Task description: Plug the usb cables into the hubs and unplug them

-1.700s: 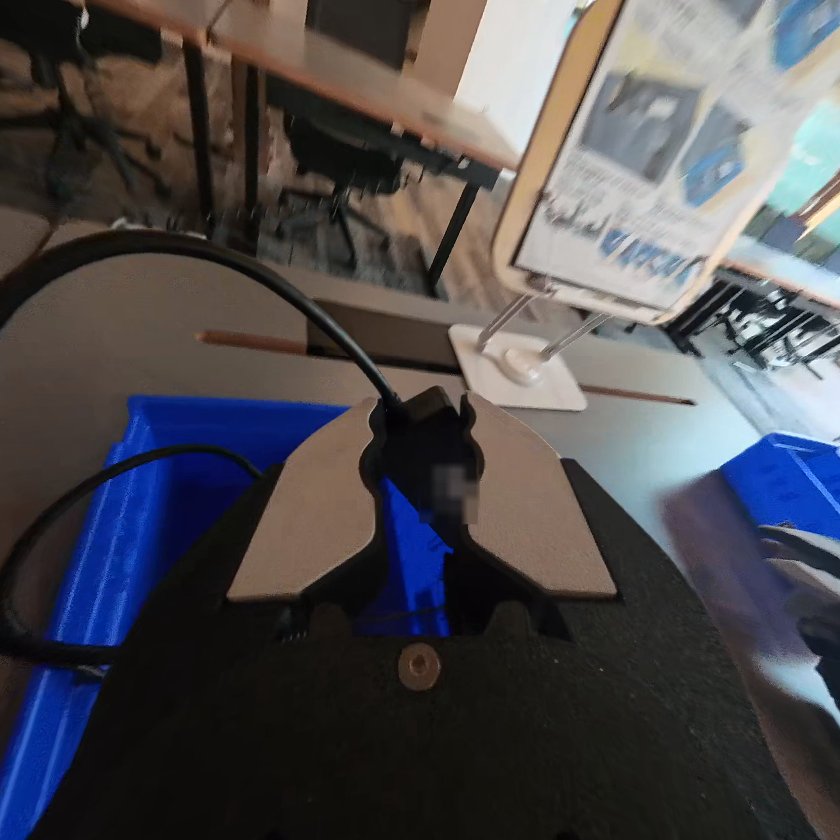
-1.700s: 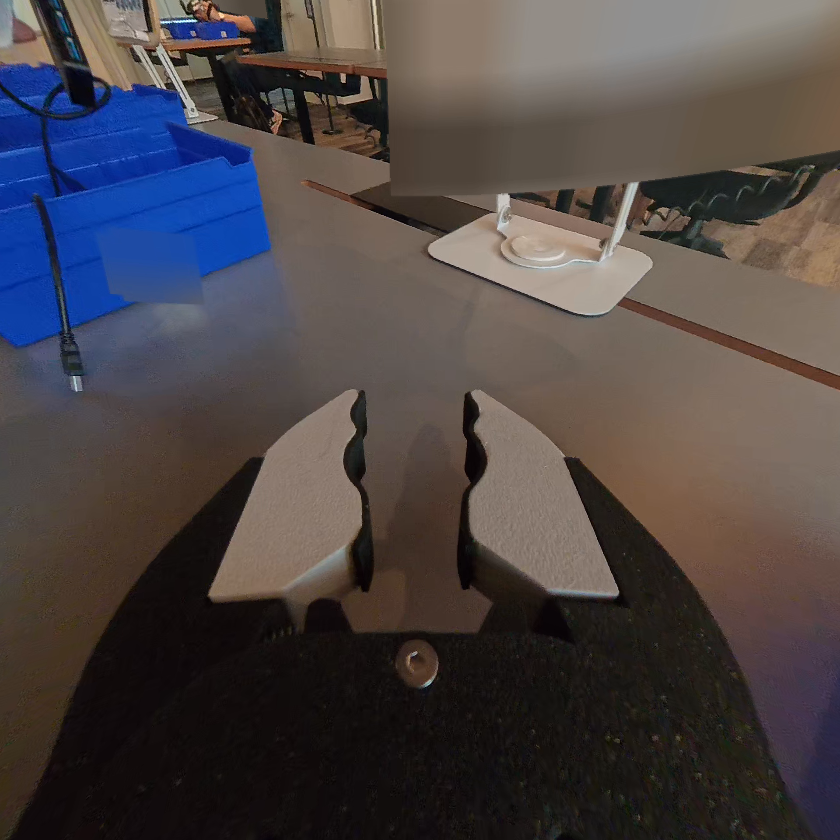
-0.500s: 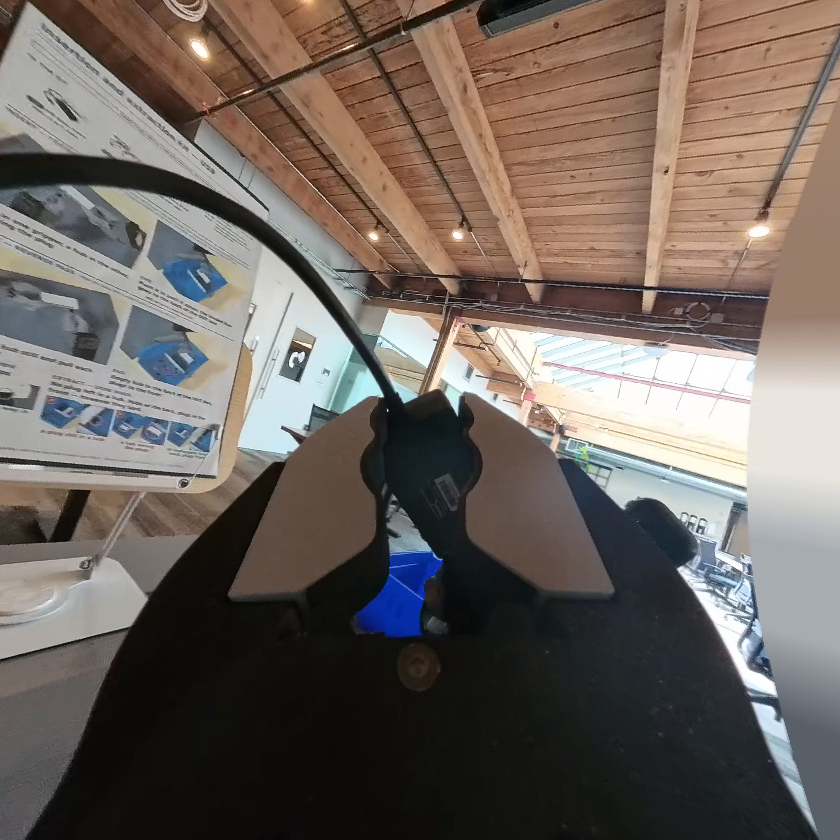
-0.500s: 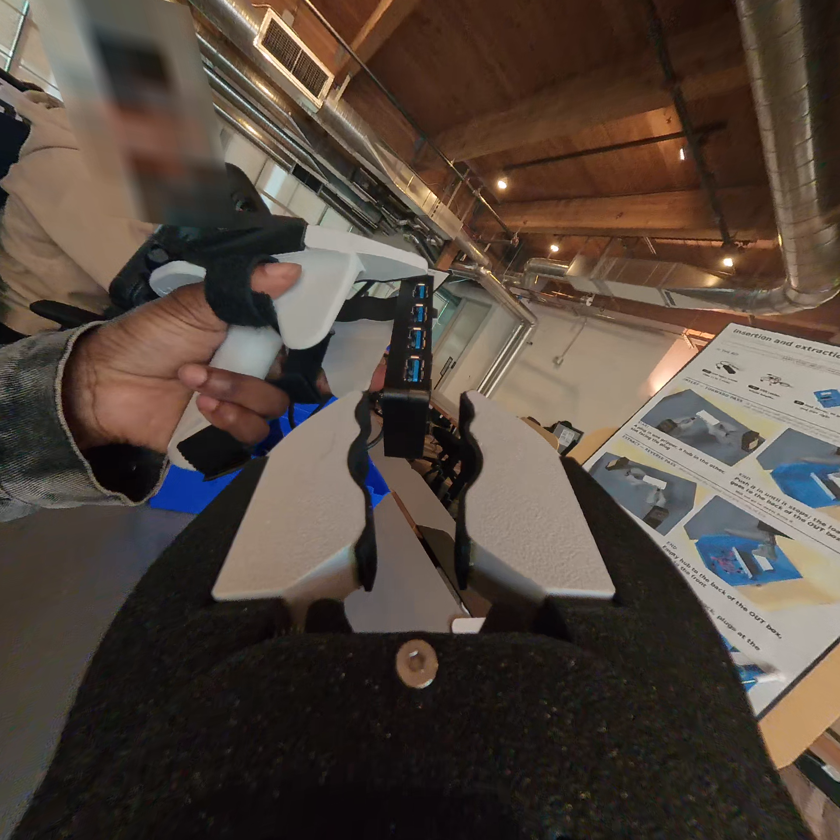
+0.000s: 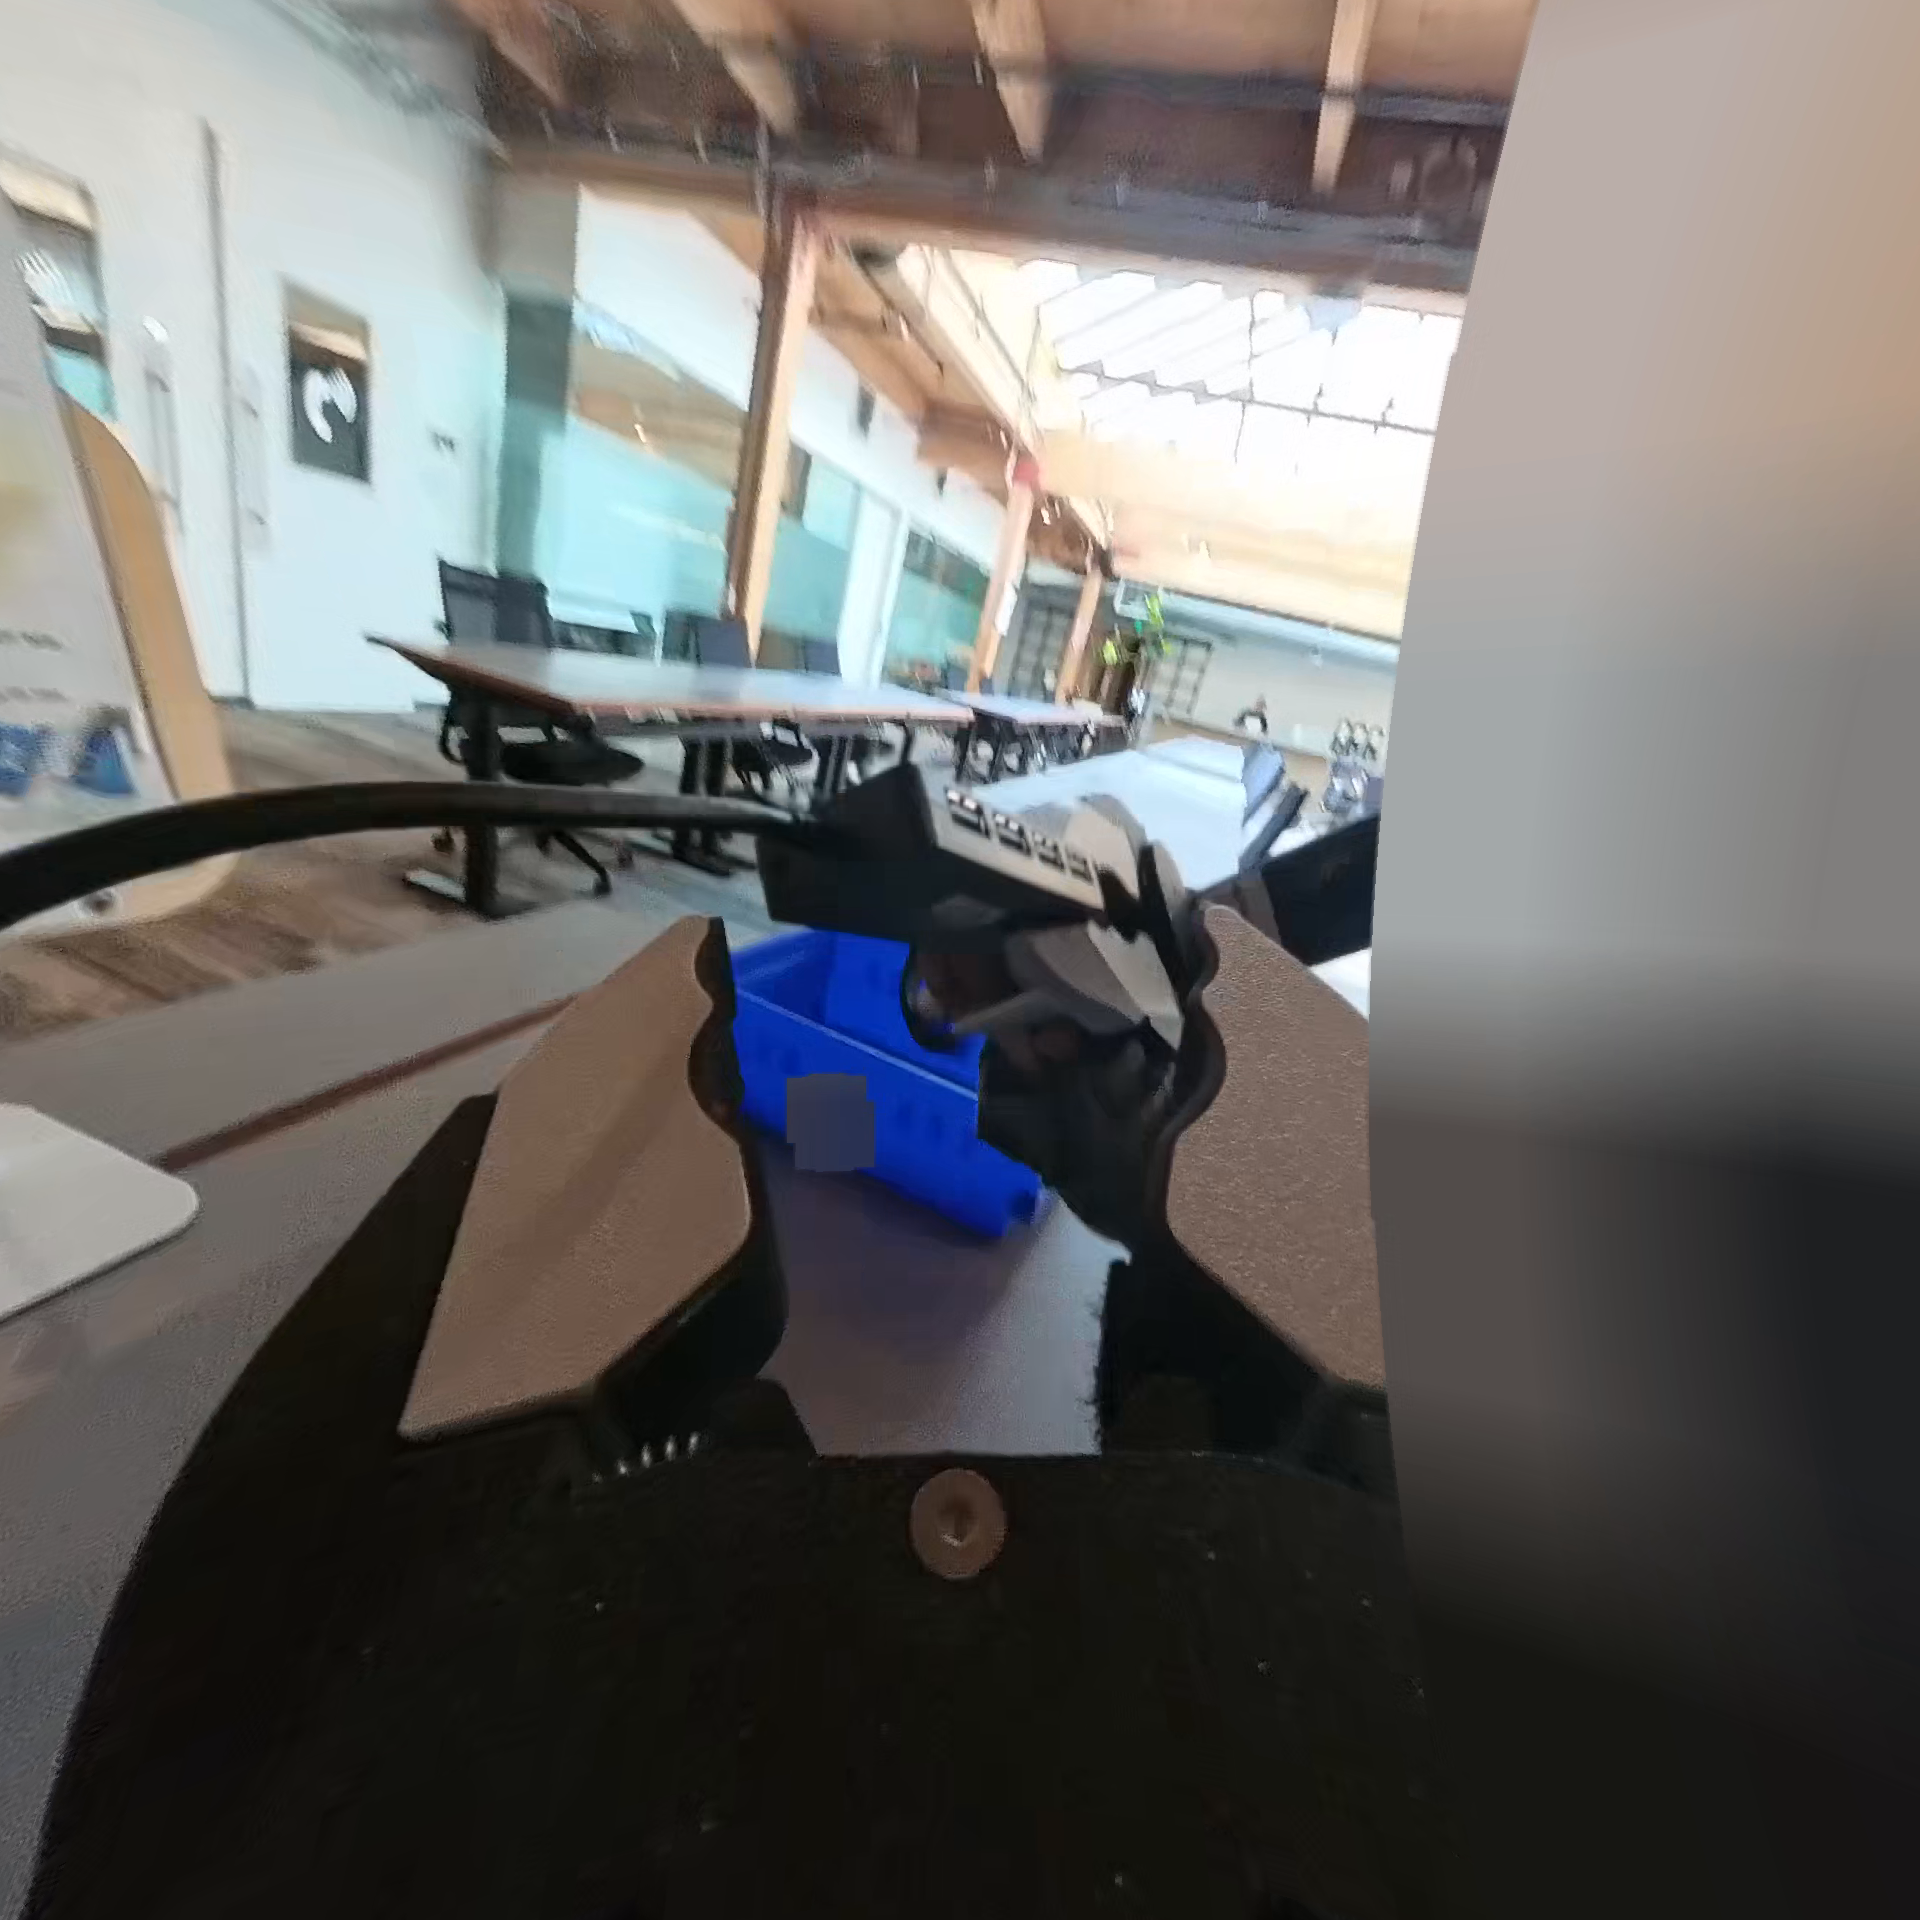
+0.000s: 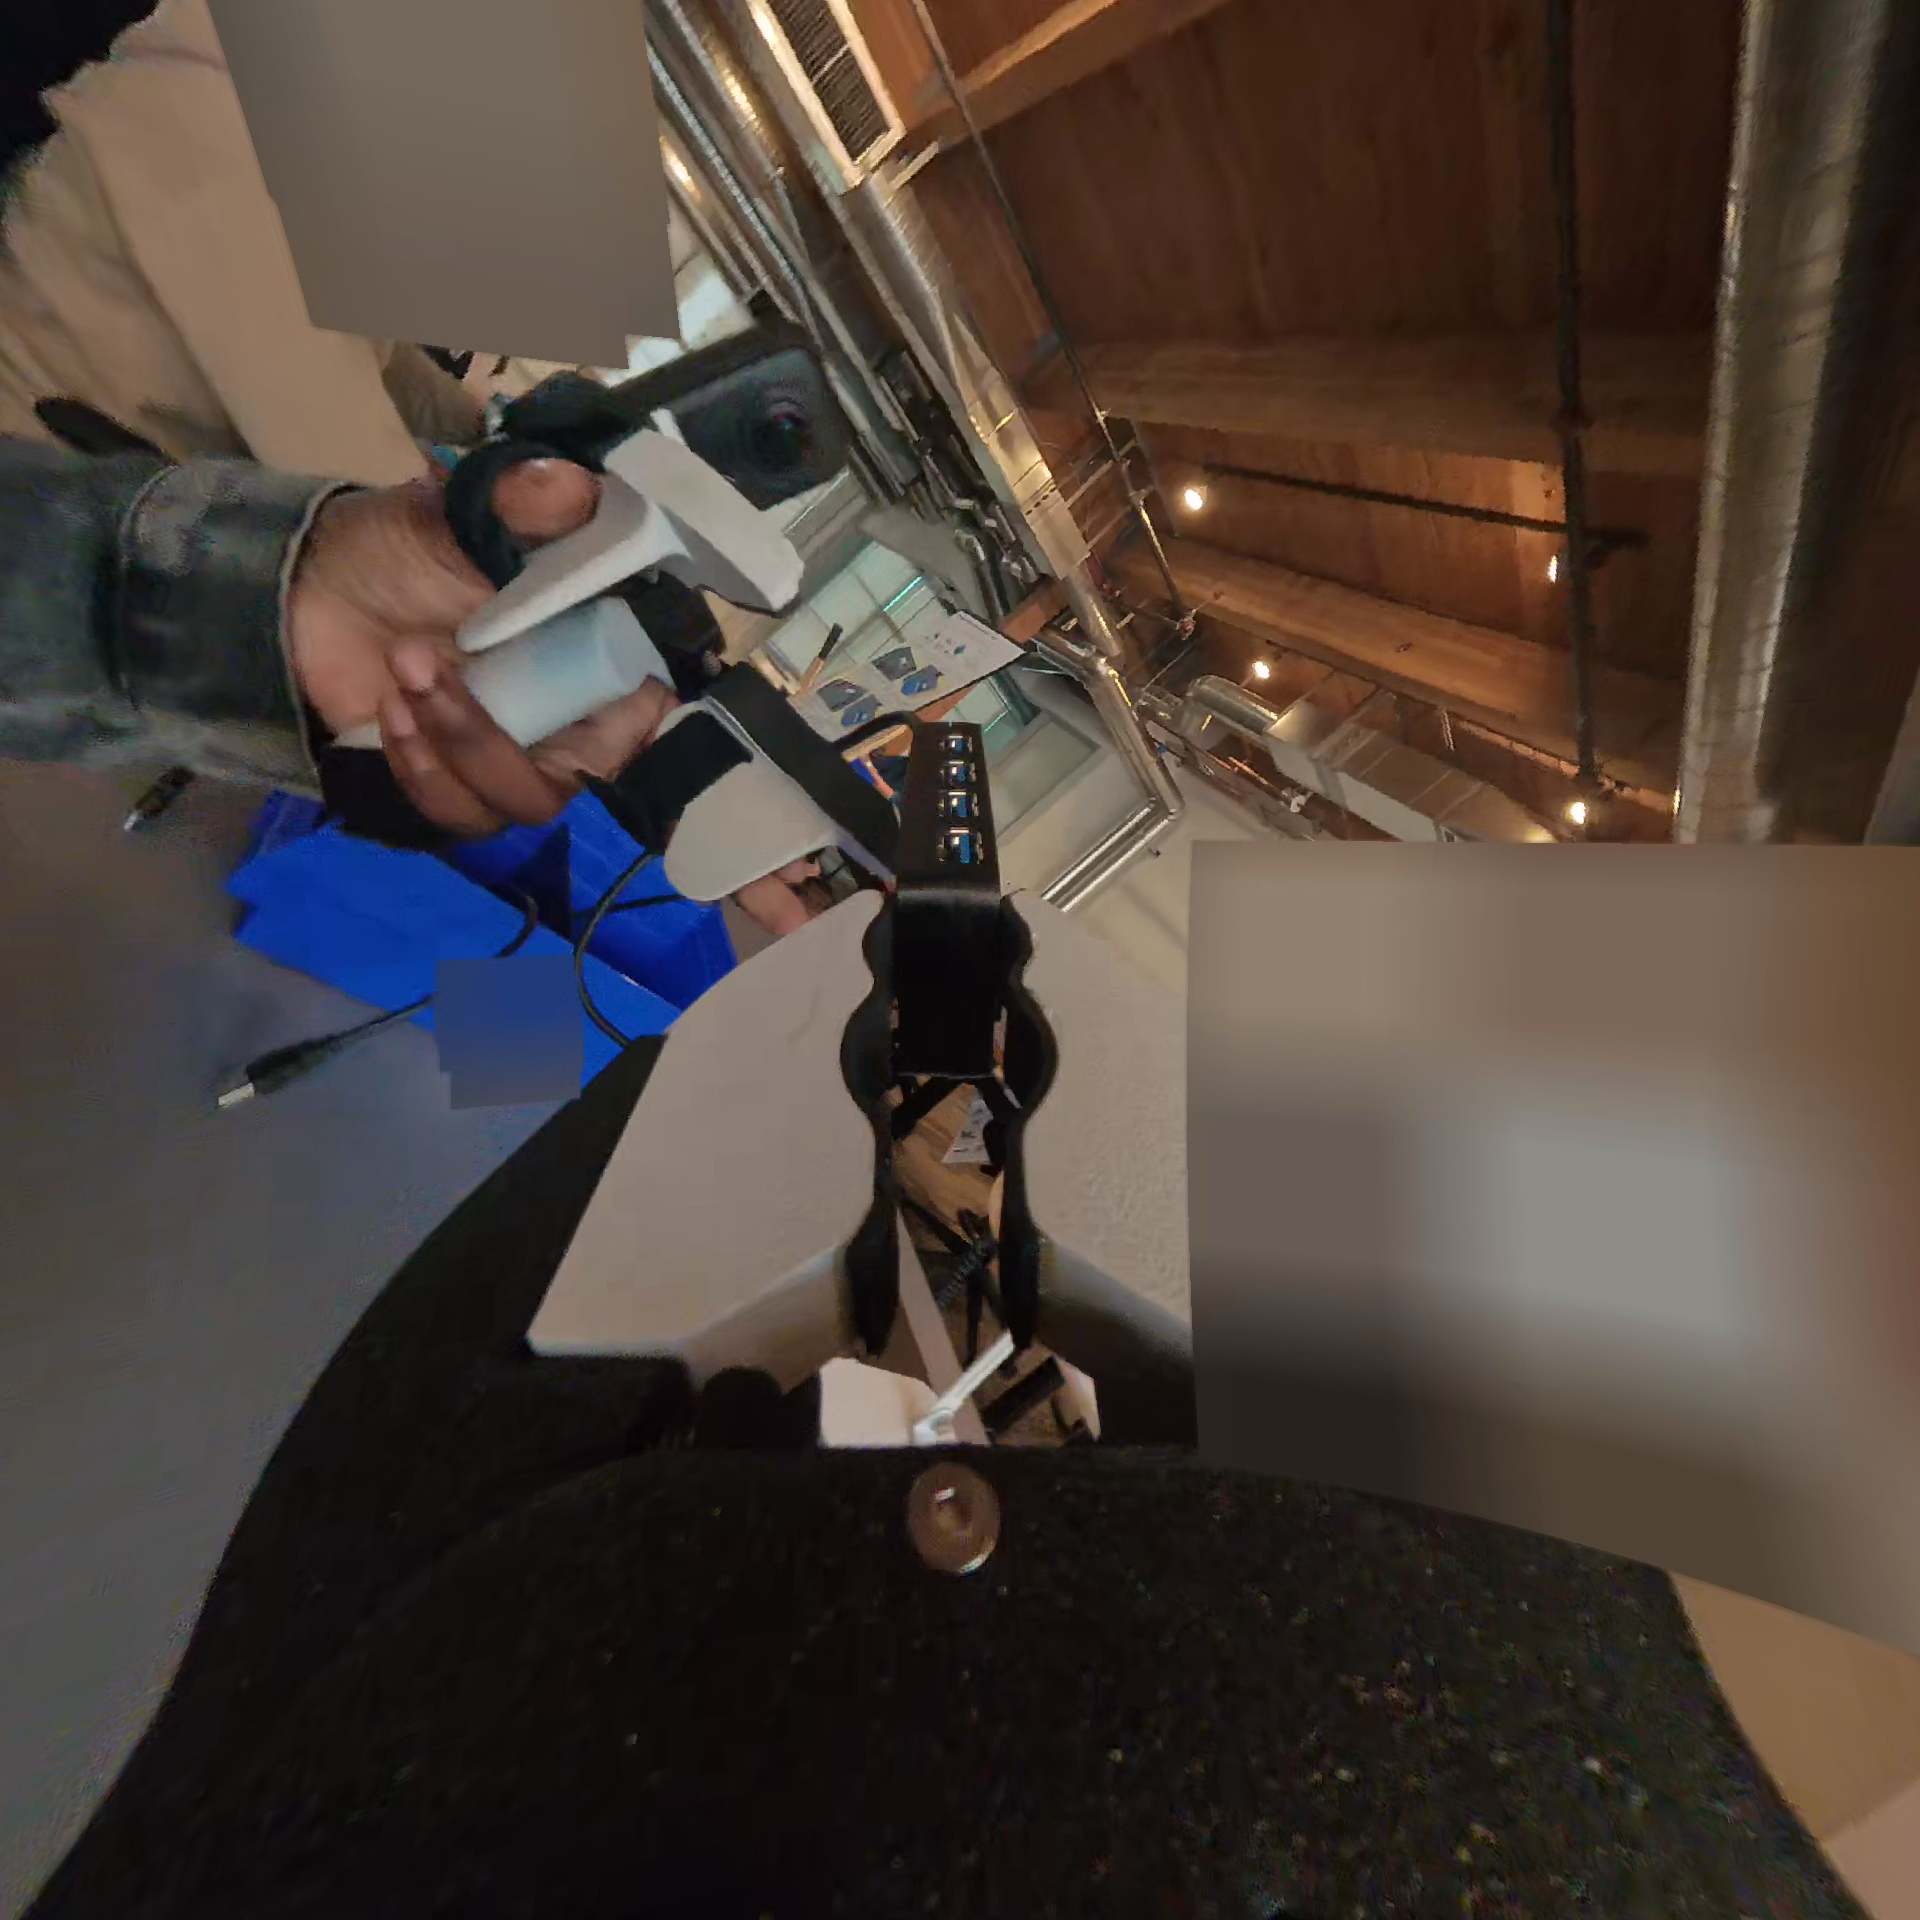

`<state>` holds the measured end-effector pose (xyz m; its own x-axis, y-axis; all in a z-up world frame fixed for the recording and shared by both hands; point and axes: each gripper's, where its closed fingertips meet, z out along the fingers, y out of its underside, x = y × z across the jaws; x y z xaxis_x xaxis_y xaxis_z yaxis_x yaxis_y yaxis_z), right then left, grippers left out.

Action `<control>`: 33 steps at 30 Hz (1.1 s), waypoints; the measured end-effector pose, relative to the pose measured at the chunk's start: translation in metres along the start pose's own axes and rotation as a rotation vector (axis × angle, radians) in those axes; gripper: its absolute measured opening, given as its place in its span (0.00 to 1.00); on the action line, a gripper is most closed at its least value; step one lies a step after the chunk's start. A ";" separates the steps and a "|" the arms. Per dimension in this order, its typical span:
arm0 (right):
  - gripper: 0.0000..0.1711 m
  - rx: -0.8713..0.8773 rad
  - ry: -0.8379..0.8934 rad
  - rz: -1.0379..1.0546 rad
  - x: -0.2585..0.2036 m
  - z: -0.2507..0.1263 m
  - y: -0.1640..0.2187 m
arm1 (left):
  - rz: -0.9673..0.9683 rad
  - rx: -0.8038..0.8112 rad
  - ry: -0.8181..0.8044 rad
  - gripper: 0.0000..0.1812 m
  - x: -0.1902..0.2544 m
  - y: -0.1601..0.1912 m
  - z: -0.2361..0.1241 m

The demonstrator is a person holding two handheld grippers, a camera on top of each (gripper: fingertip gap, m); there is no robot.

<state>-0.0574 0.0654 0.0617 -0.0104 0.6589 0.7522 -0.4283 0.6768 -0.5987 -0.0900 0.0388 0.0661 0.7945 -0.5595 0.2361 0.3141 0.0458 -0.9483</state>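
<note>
So the right gripper [image 6: 951, 997] is clamping down on the black USB hub [image 6: 948, 883], fingers pinched tight around its lower end, and the hub is sticking up past the fingertips with its row of blue ports facing the camera. In the right wrist view the left gripper [image 6: 831, 831] is sitting just beside the hub on its left side, with the person's hand [image 6: 416, 665] wrapped around the white handle and a small black camera [image 6: 764, 421] mounted on top. From the left wrist view, the left gripper [image 5: 961, 956] is standing wide open with nothing between its fingers; the hub [image 5: 935, 847] is hanging just beyond the tips, held from the right by the other gripper [image 5: 1091, 966], and the hub's own thick black cable [image 5: 364, 821] is running off to the left edge. A blue bin [image 5: 873, 1081] is sitting on the grey table [image 5: 312, 1091] behind the open fingers. In the right wrist view there's also a blue bin [image 6: 353, 904] down on the left, with a thin black cable [image 6: 343, 1044] trailing out of it and its plug [image 6: 244, 1081] lying loose on the table, not plugged into anything. The left view is pretty motion-blurred, so finer detail on the ports isn't readable there.
</note>
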 end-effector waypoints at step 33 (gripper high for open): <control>0.10 0.018 -0.369 -0.204 -0.026 -0.014 -0.033 | -0.243 -0.144 0.290 0.24 0.035 0.016 -0.004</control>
<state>-0.0308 0.0301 0.0581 -0.2454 0.3477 0.9049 -0.4709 0.7732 -0.4248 -0.0594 0.0168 0.0580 0.5199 -0.7508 0.4074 0.3825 -0.2219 -0.8969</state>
